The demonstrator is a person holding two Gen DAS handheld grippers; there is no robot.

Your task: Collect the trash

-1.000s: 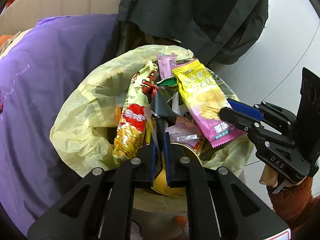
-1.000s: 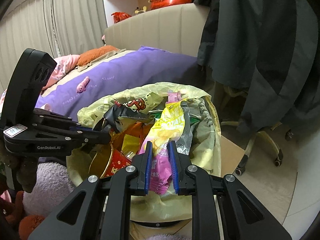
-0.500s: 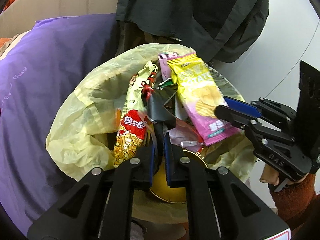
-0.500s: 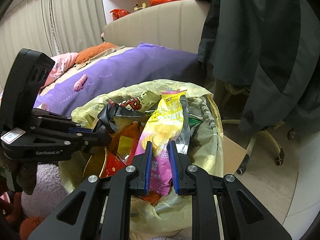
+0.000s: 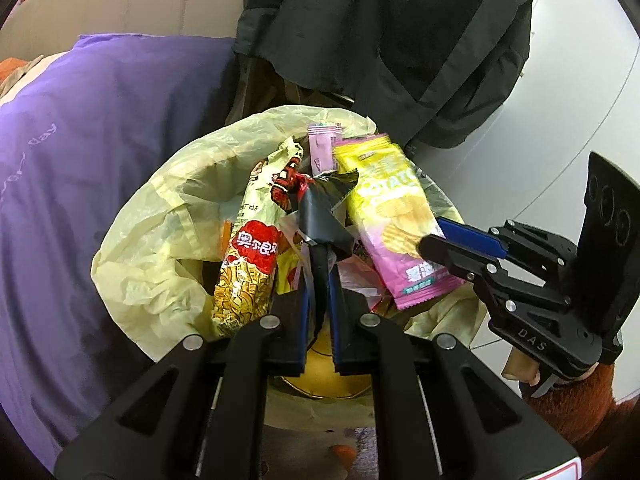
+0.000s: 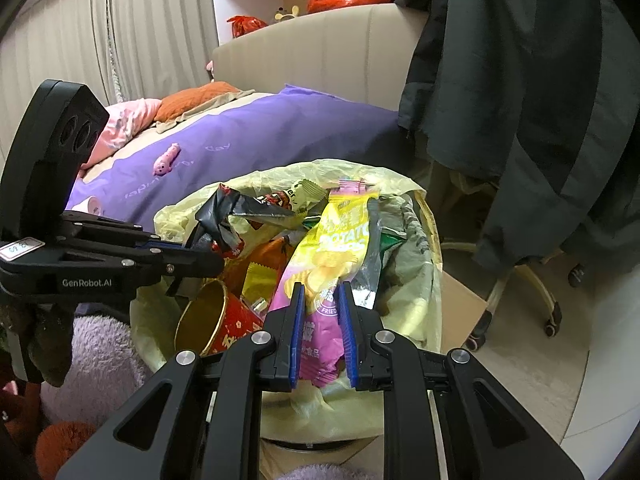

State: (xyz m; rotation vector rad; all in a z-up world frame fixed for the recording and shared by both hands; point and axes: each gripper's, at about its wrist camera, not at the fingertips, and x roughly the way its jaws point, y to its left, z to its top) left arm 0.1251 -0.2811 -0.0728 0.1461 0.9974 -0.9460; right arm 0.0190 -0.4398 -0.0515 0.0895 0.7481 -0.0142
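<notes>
**Two wrappers held over the full trash bag**

Right tongs (image 6: 322,300) closed on the pink lower end of a yellow and pink chip bag (image 6: 338,240). Long axis running away from the tongs, yellow top pointing toward the far rim of the yellow trash bag (image 6: 416,280), the packet lying flat over the other trash. In the left wrist view, the same chip bag (image 5: 394,216) slanting from upper left to lower right, with the right tongs (image 5: 434,240) at its pink end.

Left tongs (image 5: 320,276) nearly shut on a crumpled black wrapper (image 5: 322,220), standing up from the blue pads and leaning a little away. Seen from the right as a twisted black strip (image 6: 218,216) above the left tongs (image 6: 208,256).

Compared with half a second ago: chip bag lower and flatter, no longer raised above the rim. Black wrapper gripped as before.

Inside the trash bag (image 5: 168,216): a red and yellow noodle packet (image 5: 248,272), a red cup with gold inside (image 6: 216,320), other foil pieces.

Around: purple bedcover (image 6: 256,148) behind, dark jacket (image 6: 520,100) hanging at right, pale floor (image 6: 532,380), curtains (image 6: 100,40) at far left.
</notes>
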